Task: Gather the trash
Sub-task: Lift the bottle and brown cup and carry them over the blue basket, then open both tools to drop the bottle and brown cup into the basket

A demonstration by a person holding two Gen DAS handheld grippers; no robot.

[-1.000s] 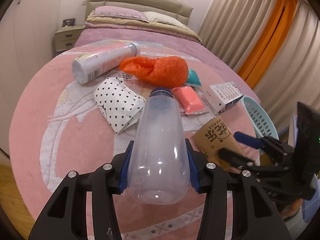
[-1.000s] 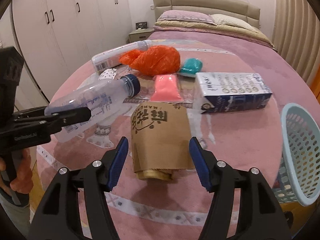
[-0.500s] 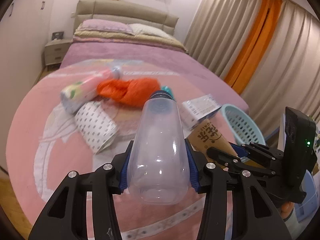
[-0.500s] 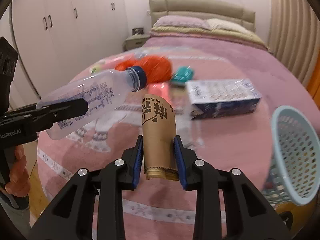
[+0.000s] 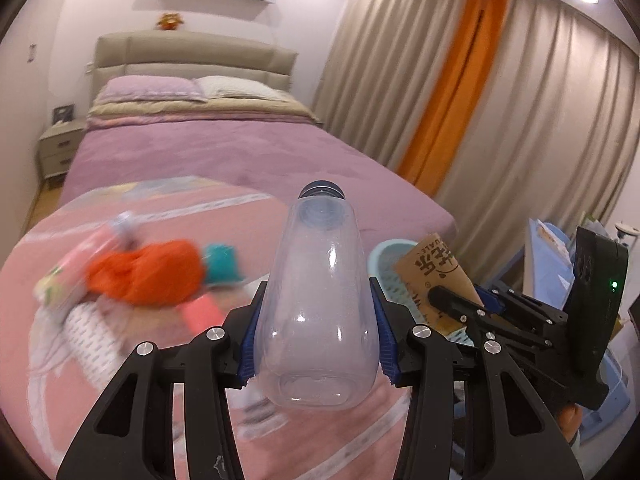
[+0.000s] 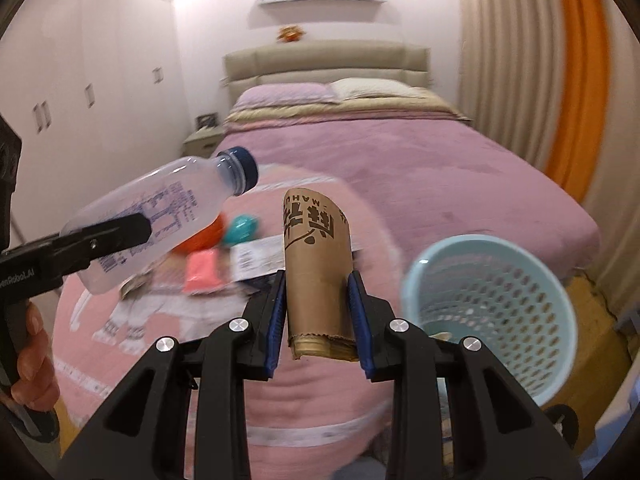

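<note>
Left gripper (image 5: 316,344) clamps a clear plastic bottle (image 5: 318,316); right gripper (image 6: 318,320) clamps a flattened brown paper cup (image 6: 318,276). Transport step; next, release over the pale-blue mesh basket (image 6: 490,316).

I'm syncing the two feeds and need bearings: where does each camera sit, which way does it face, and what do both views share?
Left wrist: sits behind the left gripper, facing the bed; its jaws clamp the clear bottle, with the right gripper at right.
Right wrist: sits behind the right gripper, facing the headboard; its jaws clamp the brown paper cup, with the left gripper and hand at left.
Shared: bottle, cup, blue basket, pink mat.
</note>
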